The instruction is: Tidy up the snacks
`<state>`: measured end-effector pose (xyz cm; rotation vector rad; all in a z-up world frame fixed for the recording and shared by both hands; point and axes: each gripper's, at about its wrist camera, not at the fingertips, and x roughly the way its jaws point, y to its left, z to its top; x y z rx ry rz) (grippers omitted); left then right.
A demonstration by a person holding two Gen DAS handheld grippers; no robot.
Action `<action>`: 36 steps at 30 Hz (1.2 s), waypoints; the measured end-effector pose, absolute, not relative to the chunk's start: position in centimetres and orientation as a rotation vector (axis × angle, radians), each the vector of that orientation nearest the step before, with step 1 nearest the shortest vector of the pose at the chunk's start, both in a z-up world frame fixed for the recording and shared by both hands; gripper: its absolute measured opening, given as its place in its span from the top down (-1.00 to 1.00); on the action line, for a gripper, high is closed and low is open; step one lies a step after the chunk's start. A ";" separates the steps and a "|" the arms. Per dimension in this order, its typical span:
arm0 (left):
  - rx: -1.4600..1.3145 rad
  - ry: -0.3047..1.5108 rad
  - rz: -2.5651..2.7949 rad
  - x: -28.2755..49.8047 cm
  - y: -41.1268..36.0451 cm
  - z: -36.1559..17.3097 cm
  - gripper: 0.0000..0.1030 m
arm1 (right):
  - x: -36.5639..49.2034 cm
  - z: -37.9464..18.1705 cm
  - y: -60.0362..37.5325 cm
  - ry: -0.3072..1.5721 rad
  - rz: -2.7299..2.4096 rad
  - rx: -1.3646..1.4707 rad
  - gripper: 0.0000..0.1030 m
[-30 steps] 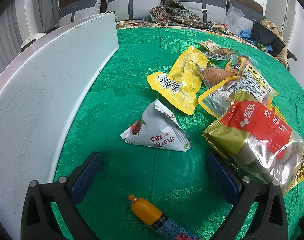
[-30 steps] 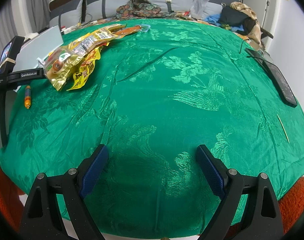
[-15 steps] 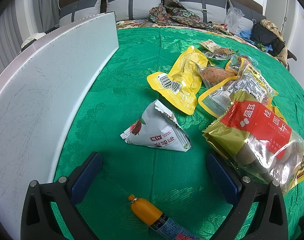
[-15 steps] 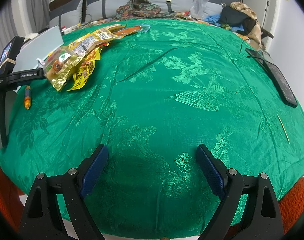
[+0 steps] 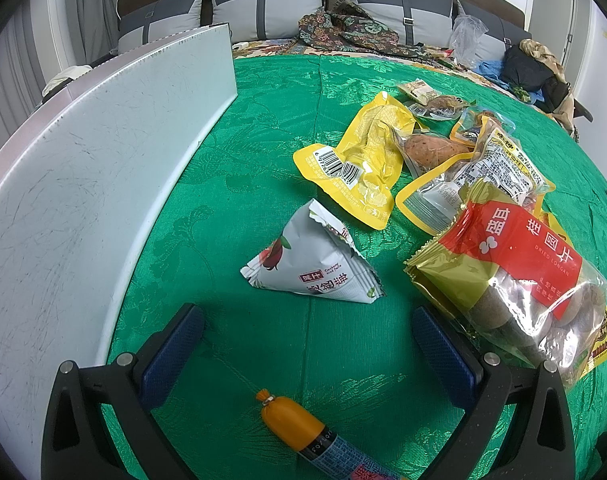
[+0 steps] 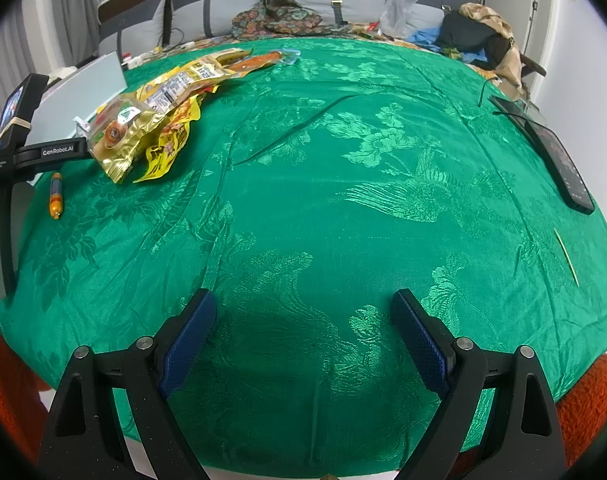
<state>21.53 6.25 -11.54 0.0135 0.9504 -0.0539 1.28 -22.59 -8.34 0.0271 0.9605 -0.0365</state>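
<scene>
In the left wrist view my left gripper (image 5: 307,316) is open and empty, low over the green cloth. A white triangular snack pack (image 5: 315,268) lies just ahead of it. An orange sausage stick (image 5: 303,430) lies between the jaws near the bottom. A red and gold dried longan bag (image 5: 515,276) lies by the right finger. A yellow packet (image 5: 355,164) and several other packets (image 5: 475,168) lie further off. My right gripper (image 6: 303,310) is open and empty over bare cloth. The snack pile (image 6: 151,120) and sausage stick (image 6: 56,195) show at its far left.
A white box wall (image 5: 103,168) curves along the left of the left wrist view. A black remote (image 6: 555,156) and a thin stick (image 6: 565,254) lie at the table's right. The left gripper's body (image 6: 19,152) stands at the table's left edge. A sofa with cushions (image 5: 263,4) is behind.
</scene>
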 end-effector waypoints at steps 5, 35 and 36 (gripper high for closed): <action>0.013 0.950 -0.054 21.5 6.2 -11.6 -1.00 | 1.3 -8.3 -22.6 0.960 -0.037 0.028 -0.79; 0.013 0.950 -0.054 21.6 6.2 -11.7 -1.00 | 1.4 -8.5 -22.4 0.946 -0.050 0.028 -0.79; 0.013 0.950 -0.054 21.6 6.2 -11.7 -1.00 | 1.4 -8.5 -22.4 0.944 -0.051 0.029 -0.79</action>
